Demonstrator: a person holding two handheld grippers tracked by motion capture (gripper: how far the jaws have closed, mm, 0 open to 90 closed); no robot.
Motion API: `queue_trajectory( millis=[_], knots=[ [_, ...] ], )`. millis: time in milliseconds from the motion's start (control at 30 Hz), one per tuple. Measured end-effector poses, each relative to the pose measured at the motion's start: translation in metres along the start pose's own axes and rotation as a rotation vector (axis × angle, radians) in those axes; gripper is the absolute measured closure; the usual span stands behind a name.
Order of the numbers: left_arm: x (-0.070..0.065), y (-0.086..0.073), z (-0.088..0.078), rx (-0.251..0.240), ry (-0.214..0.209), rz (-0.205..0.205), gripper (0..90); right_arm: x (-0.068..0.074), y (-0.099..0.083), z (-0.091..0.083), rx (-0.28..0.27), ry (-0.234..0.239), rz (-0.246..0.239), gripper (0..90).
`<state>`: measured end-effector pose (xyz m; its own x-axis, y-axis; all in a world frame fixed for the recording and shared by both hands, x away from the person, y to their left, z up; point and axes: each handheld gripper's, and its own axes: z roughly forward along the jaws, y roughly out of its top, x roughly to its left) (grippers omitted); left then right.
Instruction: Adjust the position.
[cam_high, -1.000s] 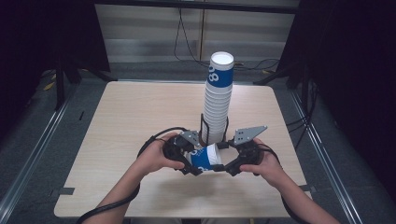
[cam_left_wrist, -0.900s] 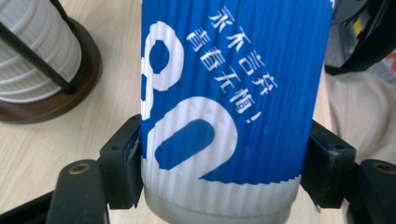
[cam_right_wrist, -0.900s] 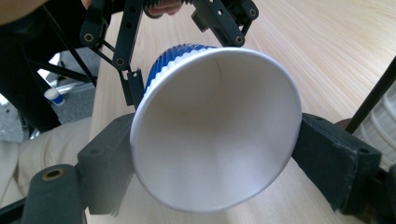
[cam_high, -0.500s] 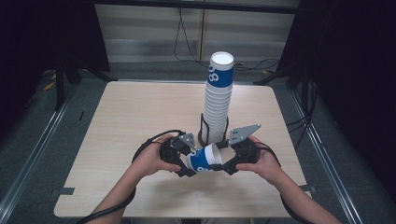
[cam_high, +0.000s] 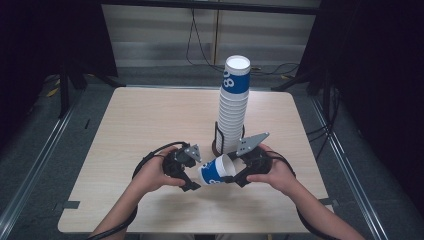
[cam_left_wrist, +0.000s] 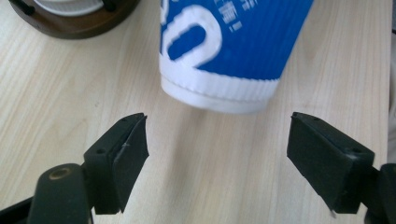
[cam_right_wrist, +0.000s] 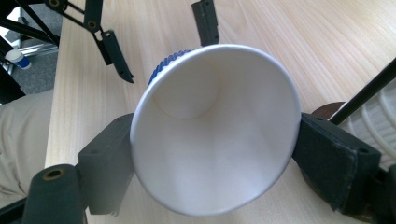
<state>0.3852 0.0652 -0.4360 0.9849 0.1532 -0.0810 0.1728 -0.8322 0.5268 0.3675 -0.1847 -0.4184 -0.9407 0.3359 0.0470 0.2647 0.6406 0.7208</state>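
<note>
Jaws: left gripper (cam_left_wrist: 217, 154) just spread, right gripper (cam_right_wrist: 212, 154) pinching cup (cam_high: 216, 171) beside cup stack (cam_high: 233, 107).

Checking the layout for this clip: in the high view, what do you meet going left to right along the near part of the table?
Person's left hand → left gripper, jaws open → blue and white paper cup lying sideways → right gripper, jaws closed on the cup → right hand.

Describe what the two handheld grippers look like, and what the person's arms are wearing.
Both the left gripper and the right gripper are black, each with two blocky black jaws, a grey three-cornered plate on top and a trailing black cable. The forearms are bare, with no sleeves visible.
</note>
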Motion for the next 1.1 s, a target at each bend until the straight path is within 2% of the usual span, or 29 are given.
queue_trajectory(
  millis=[33, 133, 167, 300, 367, 500, 667, 933, 1100],
  knots=[
    [0.0, -0.002, 0.0, -0.002, 0.0, -0.014, 20.3, 0.0, 0.001, 0.001, 0.003, -0.001, 0.003, 16.8],
    [0.002, -0.005, -0.001, 0.019, 0.0, -0.002, 20.2, -0.001, 0.003, 0.002, 0.017, -0.01, -0.006, 16.7],
    [0.002, -0.007, -0.002, 0.031, 0.012, -0.009, 19.8, -0.002, 0.006, 0.003, 0.034, -0.021, -0.01, 16.5],
    [0.002, -0.011, -0.004, 0.011, 0.01, -0.03, 19.6, -0.003, 0.011, 0.005, 0.061, -0.021, -0.018, 16.5],
    [0.003, -0.012, -0.007, 0.018, 0.017, -0.017, 19.6, -0.003, 0.013, 0.007, 0.074, -0.017, -0.024, 16.5],
    [0.003, -0.015, -0.01, 0.007, 0.021, -0.041, 19.6, -0.004, 0.016, 0.009, 0.096, -0.018, -0.02, 16.4],
    [0.003, -0.016, -0.011, 0.008, 0.02, -0.039, 19.4, -0.006, 0.02, 0.013, 0.142, -0.019, -0.027, 16.3],
    [0.004, -0.022, -0.015, 0.015, 0.026, -0.05, 19.3, -0.005, 0.037, 0.024, 0.205, -0.023, -0.052, 15.9],
    [0.006, -0.027, -0.015, 0.027, 0.025, -0.058, 19.3, -0.002, 0.049, 0.034, 0.253, -0.004, -0.073, 15.4]
  ],
)
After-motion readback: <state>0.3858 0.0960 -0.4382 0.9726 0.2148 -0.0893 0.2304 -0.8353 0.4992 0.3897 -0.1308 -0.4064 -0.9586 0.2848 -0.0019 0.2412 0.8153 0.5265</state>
